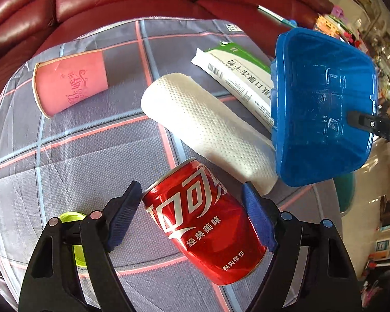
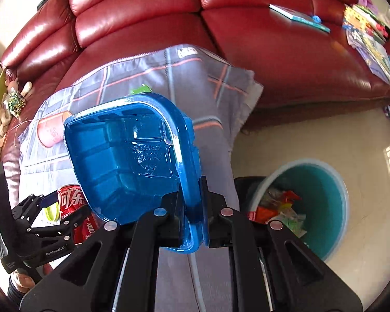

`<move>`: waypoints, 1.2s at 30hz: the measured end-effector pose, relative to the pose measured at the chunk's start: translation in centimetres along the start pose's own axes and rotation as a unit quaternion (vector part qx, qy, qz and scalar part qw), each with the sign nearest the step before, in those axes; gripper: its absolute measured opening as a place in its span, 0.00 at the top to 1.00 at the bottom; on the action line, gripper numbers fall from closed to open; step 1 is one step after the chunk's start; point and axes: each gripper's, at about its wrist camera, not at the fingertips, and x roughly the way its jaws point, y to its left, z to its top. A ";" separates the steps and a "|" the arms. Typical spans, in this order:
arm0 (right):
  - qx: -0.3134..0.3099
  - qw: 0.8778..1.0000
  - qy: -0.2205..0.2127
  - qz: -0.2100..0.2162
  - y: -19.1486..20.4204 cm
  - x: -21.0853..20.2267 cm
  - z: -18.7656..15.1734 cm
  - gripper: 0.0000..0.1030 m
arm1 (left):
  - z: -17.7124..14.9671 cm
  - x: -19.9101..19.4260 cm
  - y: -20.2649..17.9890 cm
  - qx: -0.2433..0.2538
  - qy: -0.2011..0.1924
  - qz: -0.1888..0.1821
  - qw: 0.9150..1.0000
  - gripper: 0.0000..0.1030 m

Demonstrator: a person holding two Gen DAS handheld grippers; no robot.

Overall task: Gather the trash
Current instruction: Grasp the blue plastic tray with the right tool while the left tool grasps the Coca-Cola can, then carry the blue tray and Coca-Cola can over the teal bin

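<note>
Right tongs (image 2: 191,205) pinch blue tray (image 2: 122,161); left tongs (image 1: 191,205) perhaps touching can (image 1: 202,221)

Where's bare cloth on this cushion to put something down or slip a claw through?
Bare plaid cloth lies between the pink cup, the paper roll and the red can. The far strip behind the cup is also free. It's crowded on the right: roll, white packet and held blue tray.

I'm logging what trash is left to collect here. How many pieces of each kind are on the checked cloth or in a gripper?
Red soda can: 1
Pink paper cup: 1
White paper roll: 1
Medicine box: 1
Blue plastic container: 1
Green lid: 1
Total: 6
</note>
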 end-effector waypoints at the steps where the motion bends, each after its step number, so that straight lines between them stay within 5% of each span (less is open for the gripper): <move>1: 0.004 1.000 0.002 0.000 -0.5 0.0 -0.5 0.91 | -0.2 -0.1 -0.3 -0.002 0.001 0.002 1.000 0.22; 8: 0.019 1.000 0.012 0.006 -2.9 -0.1 -3.1 0.91 | -1.7 -2.0 0.2 -0.057 -0.013 0.017 0.998 0.12; 16: 0.033 0.999 0.011 0.024 -4.7 -0.4 -5.0 0.91 | -3.5 -1.1 -1.1 -0.081 0.002 0.047 0.996 0.12; 18: 0.036 0.999 0.009 0.026 -5.2 -0.6 -5.3 0.91 | -4.0 -0.8 -1.1 -0.084 0.003 0.047 0.995 0.32; 20: 0.040 0.999 0.009 0.028 -5.7 -0.8 -5.5 0.91 | -4.3 -1.1 -1.3 -0.079 -0.002 0.058 0.995 0.38; 28: 0.053 0.998 -0.004 0.038 -7.4 -2.0 -6.5 0.91 | -5.2 -3.4 -3.1 -0.048 -0.025 0.083 0.995 0.43; 36: 0.080 0.996 -0.032 0.034 -10.9 -4.5 -7.2 0.91 | -5.0 -6.2 -7.5 0.002 -0.048 0.061 0.997 0.43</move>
